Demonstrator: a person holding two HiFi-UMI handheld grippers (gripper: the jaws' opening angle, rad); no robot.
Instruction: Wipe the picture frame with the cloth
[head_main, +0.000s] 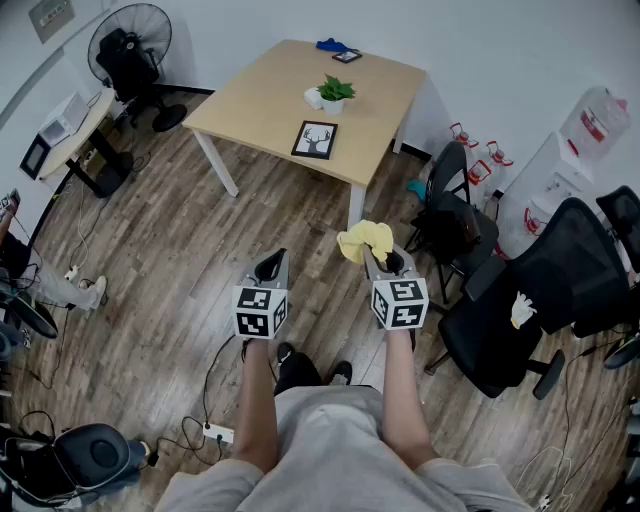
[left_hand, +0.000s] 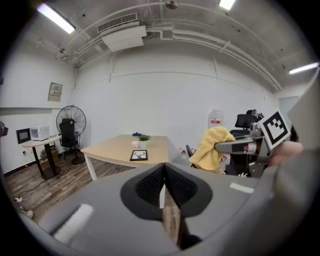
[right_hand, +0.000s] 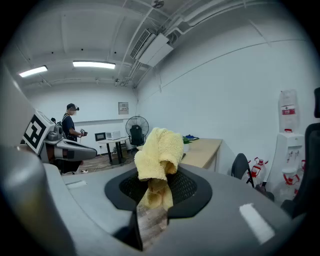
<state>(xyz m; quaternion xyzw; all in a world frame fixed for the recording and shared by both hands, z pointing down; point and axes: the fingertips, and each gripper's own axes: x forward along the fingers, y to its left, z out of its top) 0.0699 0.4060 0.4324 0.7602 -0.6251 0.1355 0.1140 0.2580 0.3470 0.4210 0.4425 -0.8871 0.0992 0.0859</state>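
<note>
Wooden table (head_main: 270, 95) bears one picture frame (head_main: 314, 139); right tool (head_main: 384, 266) grips one cloth (head_main: 365, 240).

I find the room bright and evenly lit. The light comes from ceiling strip lights (left_hand: 56, 18) above the table (left_hand: 117, 149), and they read as blown-out white bars in both gripper views. In the head view, shadows under the table are faint and soft-edged, and straight lines bend far from it. Both gripper views are heavily fisheyed, with black corners and bowed walls behind the table. The foreground nearest each lens is soft, while the cloth (right_hand: 157, 147) and the table hold focus.
</note>
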